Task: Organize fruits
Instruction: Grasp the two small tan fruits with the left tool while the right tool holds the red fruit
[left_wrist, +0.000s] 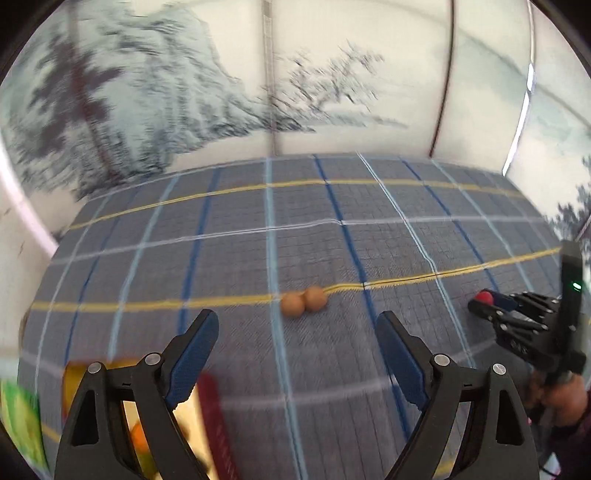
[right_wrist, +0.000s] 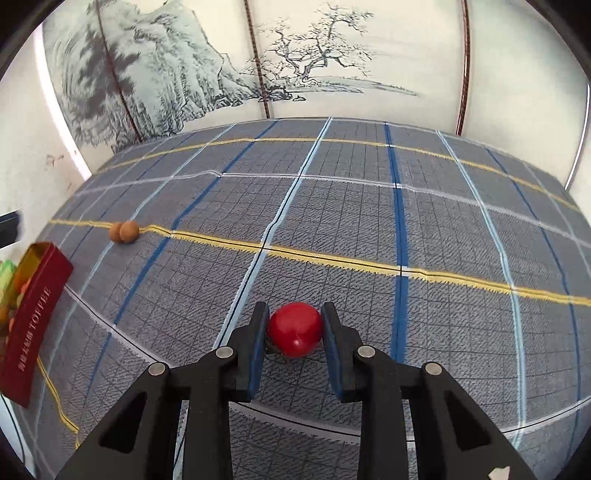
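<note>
While several fruits already sit in the red box (right_wrist: 35, 317) at the left edge of the desk (right_wrist: 369, 221) — orange and green shapes show inside it, too blurred to name — the sorting looks only partly done. Three pieces are outside it: a red fruit (right_wrist: 294, 328) and two small brown fruits (right_wrist: 125, 232).

The right gripper (right_wrist: 294, 332) has its jaws closed against the red fruit, one blue pad touching each side, so it reads as a firm pinch. That fruit sits right at the tips of the jaws, near the camera, with a bit of dark stem trailing below it toward the left pad. Whether it rests on the checked cloth or is lifted just off it I cannot tell. From the left wrist view the same gripper appears at the far right with the red fruit at its tip.

The left gripper (left_wrist: 297, 343) holds nothing; its jaws are spread wide. The two brown fruits (left_wrist: 303, 301) lie touching each other on a yellow stripe of the cloth, just beyond the jaw tips and between them, slightly left of centre. The red box lies under the left jaw, at the near left of that view.

By my judgement what remains is carrying the red fruit left to the box — then the brown pair.
</note>
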